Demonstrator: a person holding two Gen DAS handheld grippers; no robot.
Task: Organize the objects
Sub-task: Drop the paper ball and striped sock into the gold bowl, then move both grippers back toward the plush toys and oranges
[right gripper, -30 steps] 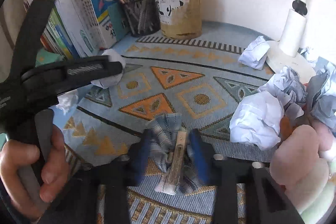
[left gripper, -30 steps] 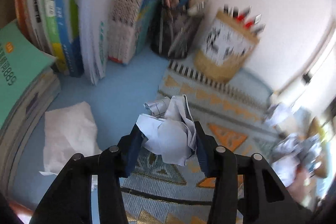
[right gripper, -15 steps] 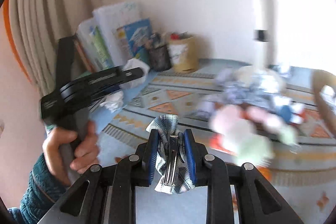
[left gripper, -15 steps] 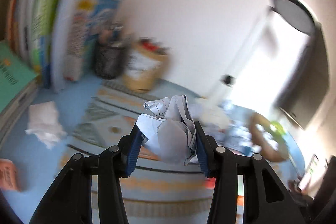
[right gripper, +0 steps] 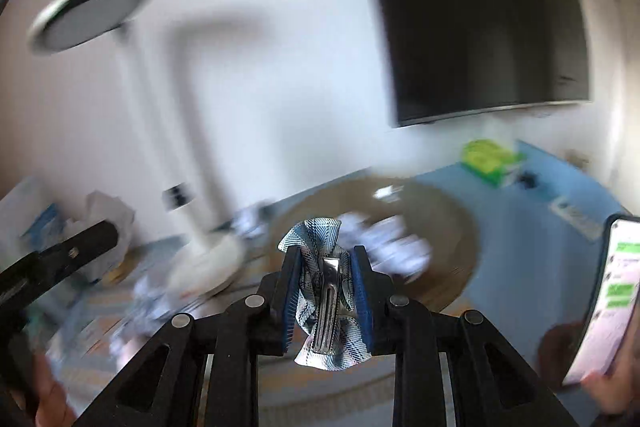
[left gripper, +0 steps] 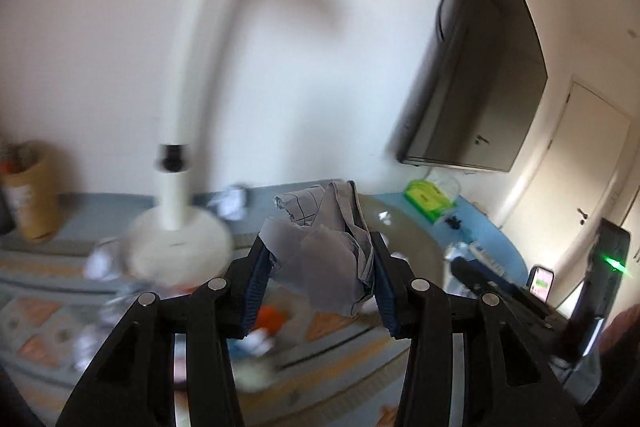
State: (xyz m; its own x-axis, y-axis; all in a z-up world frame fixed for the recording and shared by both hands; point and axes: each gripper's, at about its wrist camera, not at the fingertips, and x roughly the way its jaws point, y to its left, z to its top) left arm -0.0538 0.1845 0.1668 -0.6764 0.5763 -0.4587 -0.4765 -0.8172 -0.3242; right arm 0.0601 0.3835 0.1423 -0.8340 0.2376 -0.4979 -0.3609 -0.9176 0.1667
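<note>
Both grippers have swung away from the book corner of the table since the earlier frames and are now facing the wall-mounted screen (left gripper: 476, 75). Left gripper (left gripper: 320, 267) is clamping a crumpled paper ball (left gripper: 324, 259) between its blue pads; its jaws have just been opening slightly, with the paper remaining between them. Right gripper (right gripper: 325, 291) is gripping a plaid hair clip (right gripper: 326, 287), jaws fully closed on it, metal clasp facing the camera.

Beyond the fingers, both views are showing the patterned mat (left gripper: 48, 319), blurred paper balls (right gripper: 396, 247), the white lamp (left gripper: 180, 187) and the green box (right gripper: 488, 159) at the far table edge. Only the right view is showing a hand holding a phone (right gripper: 612, 291) at the right margin, the round brown mat (right gripper: 452, 227) whole, and the lamp head. Only the left view is showing the pen holder (left gripper: 32, 195) at the left edge and a door (left gripper: 580, 163).
</note>
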